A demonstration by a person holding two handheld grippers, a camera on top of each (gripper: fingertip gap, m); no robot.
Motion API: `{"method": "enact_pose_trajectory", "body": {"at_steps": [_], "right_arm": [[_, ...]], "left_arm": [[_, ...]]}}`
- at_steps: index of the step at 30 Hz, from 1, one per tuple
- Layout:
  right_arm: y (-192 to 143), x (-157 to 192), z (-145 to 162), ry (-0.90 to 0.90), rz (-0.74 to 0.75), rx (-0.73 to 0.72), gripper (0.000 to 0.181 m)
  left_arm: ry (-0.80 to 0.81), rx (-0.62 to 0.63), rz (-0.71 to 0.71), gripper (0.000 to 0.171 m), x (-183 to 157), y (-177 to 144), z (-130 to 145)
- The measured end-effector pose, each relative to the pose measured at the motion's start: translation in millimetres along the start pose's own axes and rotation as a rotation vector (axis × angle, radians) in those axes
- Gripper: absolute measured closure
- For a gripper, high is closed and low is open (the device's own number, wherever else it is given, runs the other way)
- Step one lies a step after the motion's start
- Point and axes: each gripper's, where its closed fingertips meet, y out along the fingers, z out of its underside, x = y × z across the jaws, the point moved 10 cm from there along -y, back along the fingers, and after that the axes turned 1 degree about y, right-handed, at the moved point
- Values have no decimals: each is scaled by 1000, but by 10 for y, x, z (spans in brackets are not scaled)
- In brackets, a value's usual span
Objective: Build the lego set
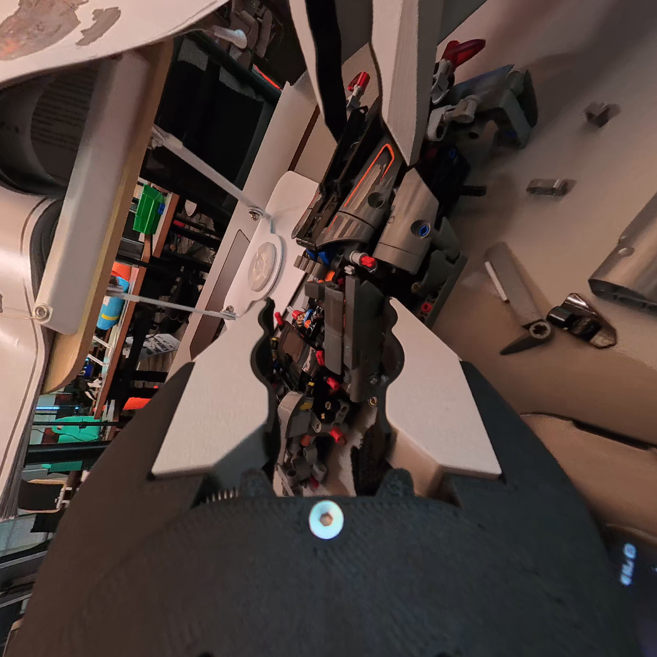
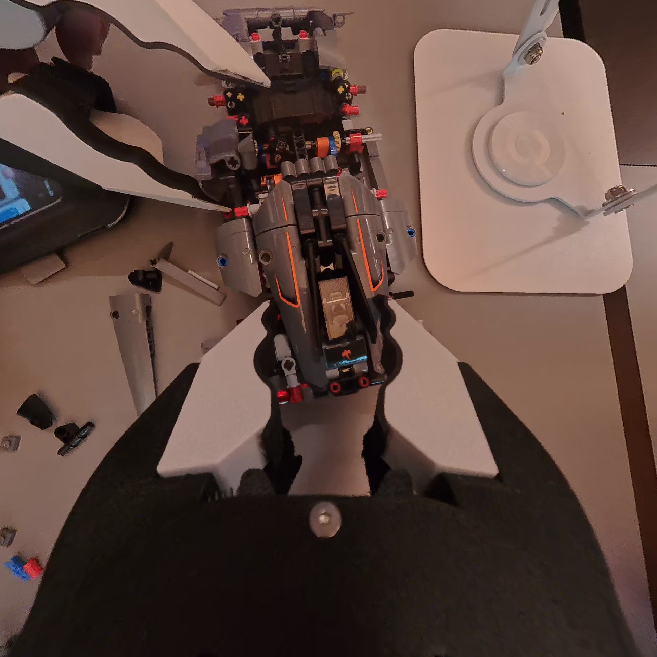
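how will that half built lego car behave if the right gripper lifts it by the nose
The lego car probably lifts stiffly, being a pinned frame. Held at one end by the right gripper, its long rear would likely sag. Exposed red pins may pop off.

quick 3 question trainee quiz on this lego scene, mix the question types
1. True or false: the right gripper has its jaws around one end of the lego car.
2. Which side of the car is the white stand base on in the right wrist view: A left, B right?
3. Fill in: the stripes on the car's grey panels are ____.

Key: 1 true; 2 B; 3 orange.
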Motion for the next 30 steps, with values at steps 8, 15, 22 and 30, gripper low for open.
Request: {"method": "enact_pose_trajectory", "body": {"at_steps": [8, 15, 22, 30], "right_arm": [[44, 41, -43, 15, -16, -9, 122], [96, 68, -73, 37, -19, -12, 120], [113, 89, -98, 37, -14, -10, 120], [127, 96, -106, 39, -11, -12, 120]], "left_arm": [[-70, 5, 32, 116, 94, -28, 138], [-118, 7, 38, 124, 144, -58, 209], [-172, 8, 57, 129, 170, -66, 259], [-202, 16, 73, 135, 175, -69, 277]]}}
